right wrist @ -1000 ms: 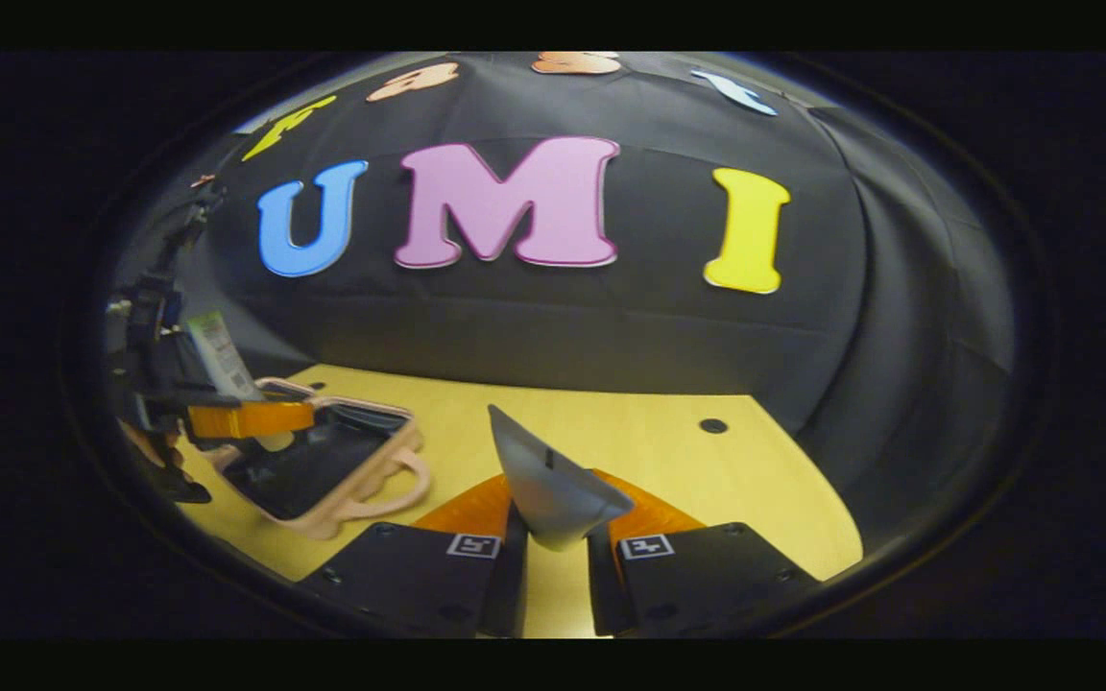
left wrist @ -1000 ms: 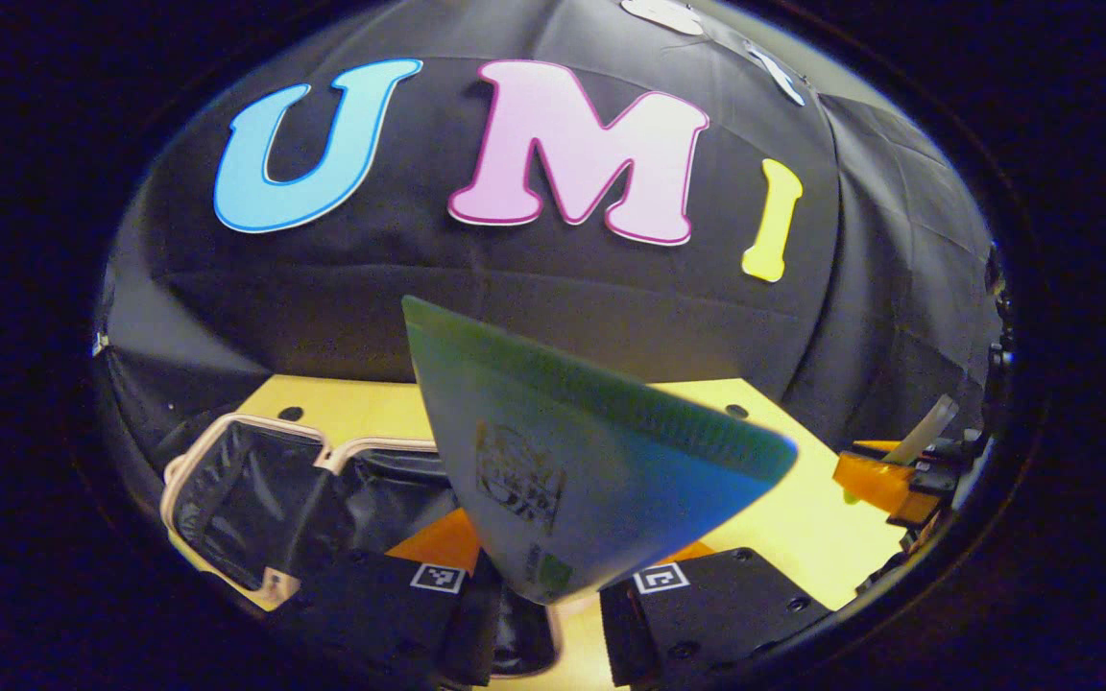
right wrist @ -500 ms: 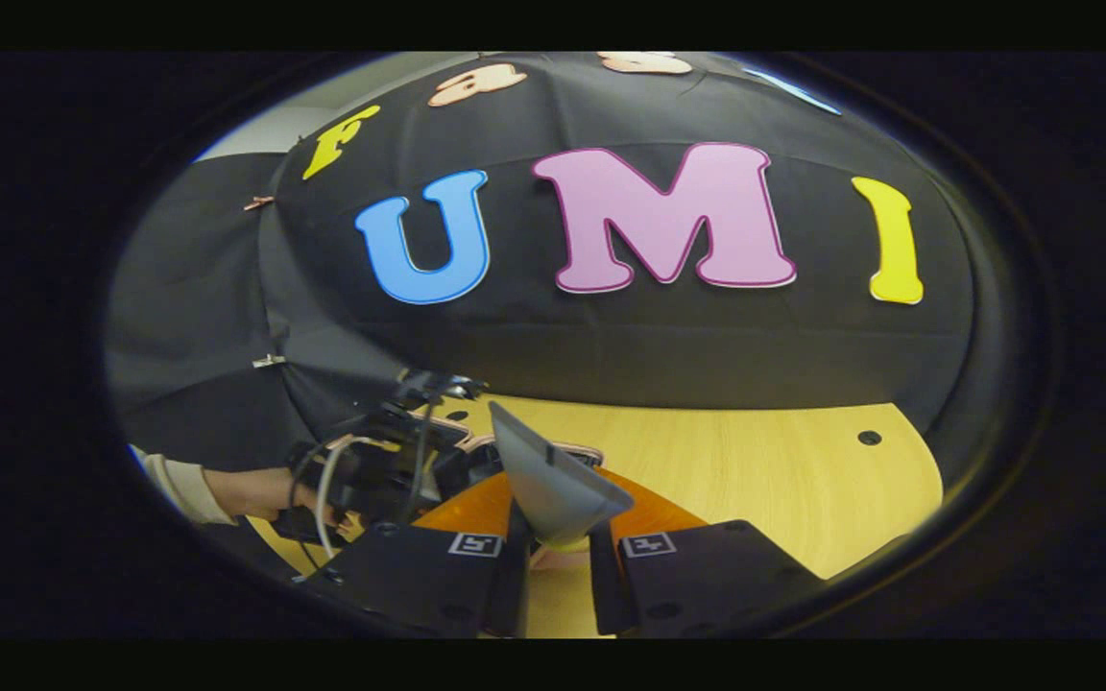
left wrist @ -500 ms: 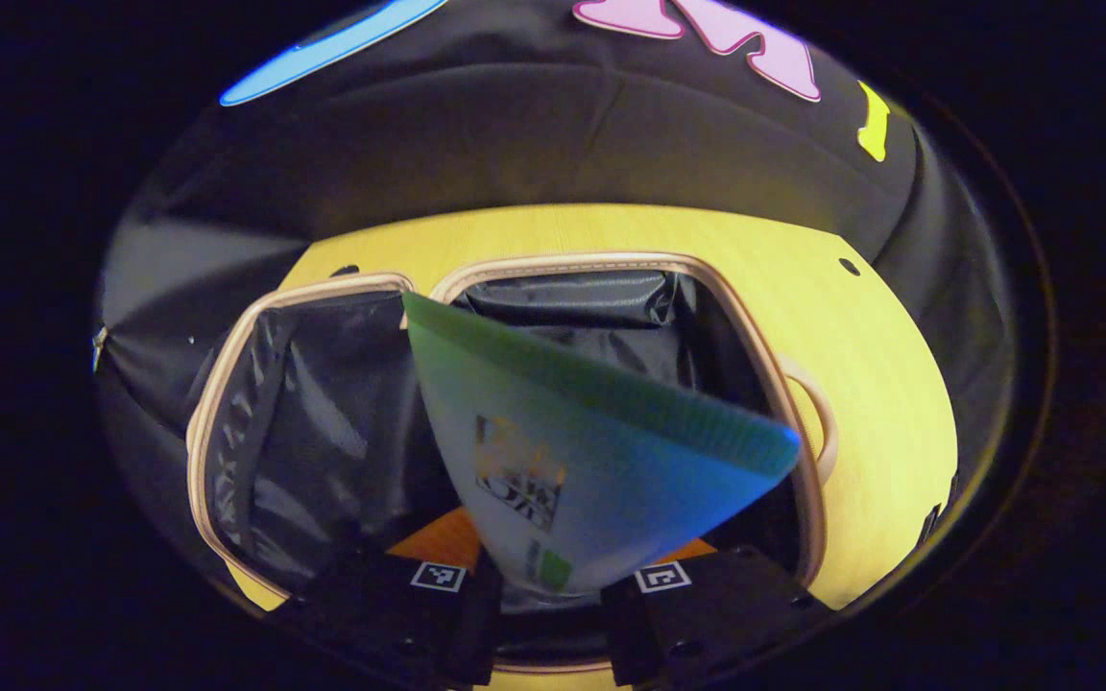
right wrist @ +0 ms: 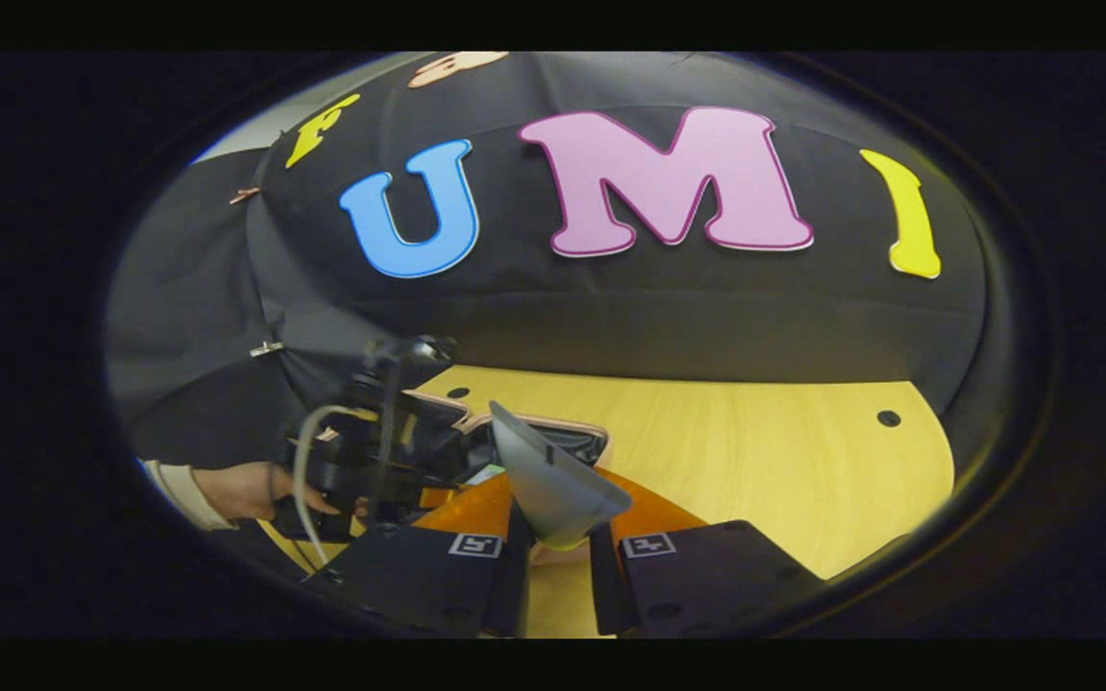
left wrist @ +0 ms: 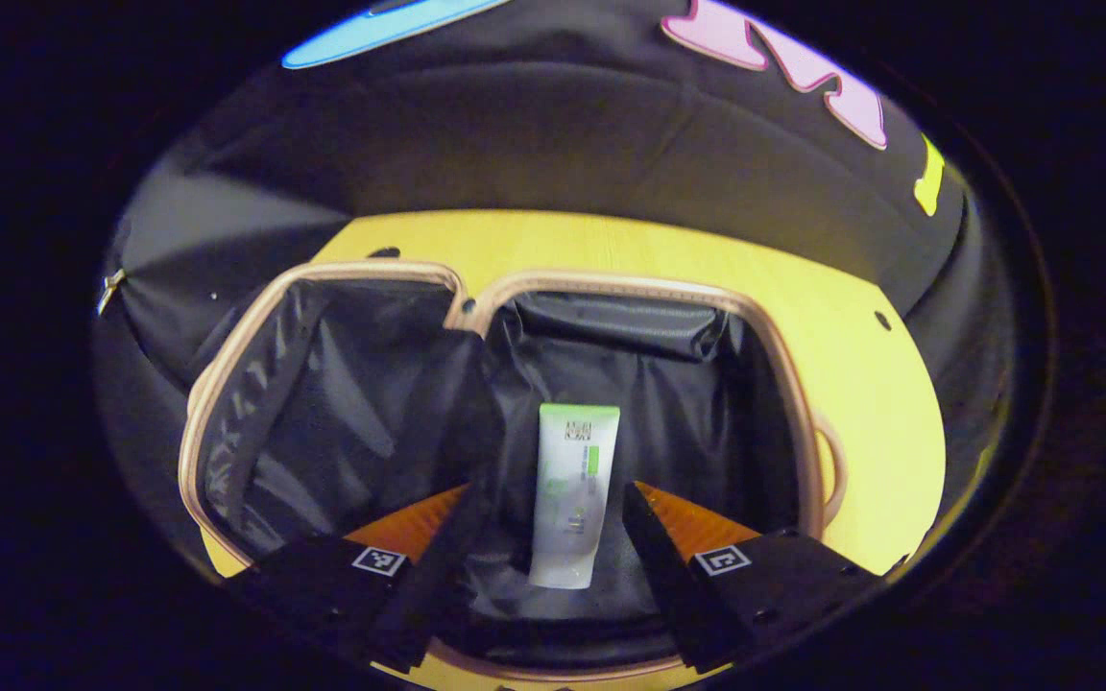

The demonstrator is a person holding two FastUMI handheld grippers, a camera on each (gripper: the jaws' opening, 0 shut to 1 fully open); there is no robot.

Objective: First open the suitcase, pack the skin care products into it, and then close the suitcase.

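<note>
1. In the left gripper view the suitcase (left wrist: 323, 403) lies open on the yellow wooden surface (left wrist: 860, 384), both halves lined with dark fabric and edged with a pale pink rim
2. A white tube with a green band (left wrist: 572, 494) lies flat on the lining of the right-hand half of the suitcase, its crimped green end pointing away from the camera and its cap end toward it
3. The left gripper (left wrist: 553, 576) hangs over that half with its fingers spread wide, one on each side of the tube and apart from it; nothing is held between them
4. A curved pale handle (left wrist: 836, 470) shows on the suitcase's outer right side, against the surface
5. In the right gripper view the right gripper (right wrist: 553, 552) has its fingers pressed on a grey tube (right wrist: 553, 480), which stands up from between them with its flat crimped end fanned out above
6. In that same view the left gripper (right wrist: 371, 461) shows farther off at the left, held by a hand (right wrist: 246, 489) with a light sleeve cuff, over the suitcase's pink-rimmed edge (right wrist: 534, 422)
7. The right gripper with its grey tube is over bare surface, to the right of the suitcase
8. Small dark round holes dot the surface near its far edge (right wrist: 889, 418)
</note>
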